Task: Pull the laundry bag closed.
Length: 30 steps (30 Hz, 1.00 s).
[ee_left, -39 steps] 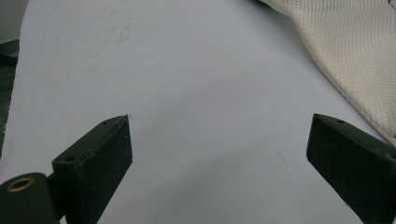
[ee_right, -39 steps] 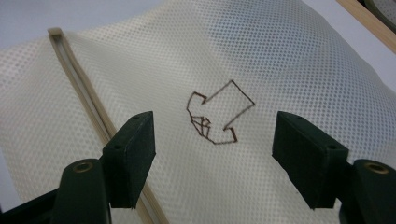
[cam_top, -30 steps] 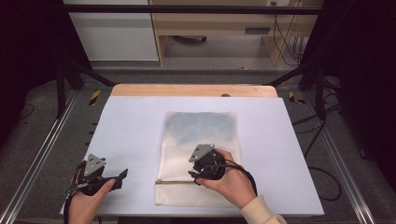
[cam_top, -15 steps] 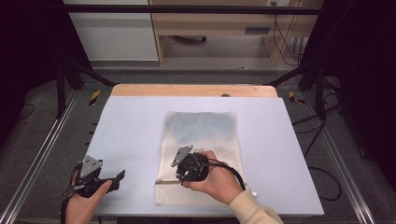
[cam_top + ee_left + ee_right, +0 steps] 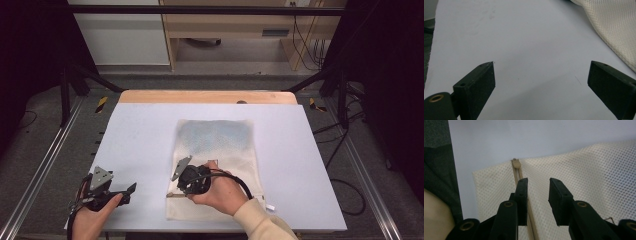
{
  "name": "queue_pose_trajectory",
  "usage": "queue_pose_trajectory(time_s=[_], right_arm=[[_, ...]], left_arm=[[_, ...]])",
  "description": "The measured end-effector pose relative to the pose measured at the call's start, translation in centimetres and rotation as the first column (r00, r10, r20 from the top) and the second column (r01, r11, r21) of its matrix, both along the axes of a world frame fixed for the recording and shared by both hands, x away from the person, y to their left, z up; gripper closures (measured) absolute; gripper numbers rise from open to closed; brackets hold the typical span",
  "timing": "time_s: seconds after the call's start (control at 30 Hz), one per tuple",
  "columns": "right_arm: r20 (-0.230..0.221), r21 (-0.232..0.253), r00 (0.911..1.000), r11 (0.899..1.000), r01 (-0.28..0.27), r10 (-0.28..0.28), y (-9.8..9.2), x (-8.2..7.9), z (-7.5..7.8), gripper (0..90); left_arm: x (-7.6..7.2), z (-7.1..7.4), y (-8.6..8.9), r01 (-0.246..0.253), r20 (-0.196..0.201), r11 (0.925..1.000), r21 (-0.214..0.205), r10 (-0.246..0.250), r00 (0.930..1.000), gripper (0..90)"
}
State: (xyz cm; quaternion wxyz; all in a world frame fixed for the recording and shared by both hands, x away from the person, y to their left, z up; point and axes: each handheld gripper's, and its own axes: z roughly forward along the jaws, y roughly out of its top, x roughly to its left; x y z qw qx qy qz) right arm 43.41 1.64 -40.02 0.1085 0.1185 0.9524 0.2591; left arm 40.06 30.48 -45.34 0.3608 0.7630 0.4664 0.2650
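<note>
Jaws of the right gripper (image 5: 537,192) have just been closing over the mesh bag (image 5: 215,165) near its zipper (image 5: 517,170), a narrow gap left, nothing pinched. Left gripper (image 5: 541,77) stands wide open, empty, above the table (image 5: 140,130).

The worktop (image 5: 140,140) has a pale blue-white surface with a wooden strip (image 5: 207,97) along its far edge. Metal rails (image 5: 42,170) flank both sides. Beyond stand a white cabinet (image 5: 120,37), a wooden shelf (image 5: 235,30), and hanging cables (image 5: 300,42).
</note>
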Motion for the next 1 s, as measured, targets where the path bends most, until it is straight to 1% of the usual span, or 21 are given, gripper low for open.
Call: queue_pose_trajectory(time_s=[0.03, 0.17, 0.2, 0.27, 0.33, 0.37, 0.4, 0.5, 0.6, 0.7, 0.83, 0.87, 1.0], right_arm=[[-0.004, 0.005, 1.0000, 1.000, 0.001, -0.001, 0.3, 0.0, -0.1, 71.7], [-0.010, 0.004, 0.9995, 1.000, -0.029, 0.029, 1.6, 0.1, -0.5, 73.0], [-0.020, 0.000, 0.9990, 0.999, -0.040, 0.040, 2.3, 0.0, -0.8, 72.9], [-0.020, -0.004, 0.9989, 0.999, -0.044, 0.043, 2.6, 0.1, -0.9, 73.0], [-0.039, -0.007, 0.9980, 0.999, -0.050, 0.049, 3.3, 0.3, -1.4, 73.1], [-0.039, -0.007, 0.9980, 0.999, -0.050, 0.049, 3.3, 0.3, -1.4, 73.1], [-0.049, -0.002, 0.9975, 0.999, -0.052, 0.051, 3.7, 0.4, -1.5, 73.2], [-0.055, -0.002, 0.9969, 0.998, -0.056, 0.055, 3.9, 0.5, -1.7, 73.4], [-0.058, 0.027, 0.9974, 0.999, -0.041, 0.043, 4.1, 0.5, -1.7, 75.8], [-0.060, 0.026, 0.9971, 0.999, -0.045, 0.047, 4.3, 0.5, -1.9, 75.8], [-0.071, 0.014, 0.9961, 0.999, -0.052, 0.053, 4.5, 0.4, -2.2, 74.5], [-0.080, 0.008, 0.9958, 0.999, -0.045, 0.046, 4.6, 0.4, -2.4, 72.8], [-0.089, 0.008, 0.9952, 0.999, -0.041, 0.041, 4.8, 0.6, -2.7, 71.1]], left_arm=[[0.0, 0.0, 0.0, 0.000, 0.000, 1.0000, 0.001, 0.000, 1.0000, 7.4], [0.0, 0.0, -0.1, 0.001, -0.003, 1.0000, 0.008, -0.001, 1.0000, 7.5], [0.0, 0.0, -0.1, -0.004, -0.002, 0.9999, 0.012, 0.004, 1.0000, 7.4], [0.0, 0.0, 0.0, -0.005, -0.004, 0.9999, 0.011, 0.005, 1.0000, 7.5], [0.0, 0.0, 0.1, -0.008, -0.007, 0.9999, 0.010, 0.008, 0.9999, 7.5], [0.0, 0.0, 0.1, -0.008, -0.007, 0.9999, 0.010, 0.008, 0.9999, 7.5], [0.0, 0.0, 0.1, -0.007, -0.009, 1.0000, 0.006, 0.007, 0.9999, 7.6], [0.0, 0.0, 0.1, -0.005, -0.008, 0.9999, 0.012, 0.005, 1.0000, 7.7], [0.0, 0.0, 0.1, -0.005, -0.012, 0.9999, 0.014, 0.005, 0.9999, 7.8], [0.0, 0.0, 0.1, -0.005, -0.015, 0.9998, 0.017, 0.005, 0.9999, 7.8], [0.0, 0.0, 0.1, -0.005, -0.017, 0.9998, 0.017, 0.006, 0.9998, 8.0], [0.0, 0.0, 0.0, -0.005, -0.019, 0.9998, 0.017, 0.005, 0.9998, 8.1], [0.0, 0.0, 0.0, -0.003, -0.020, 0.9999, 0.017, 0.003, 0.9998, 8.1]])
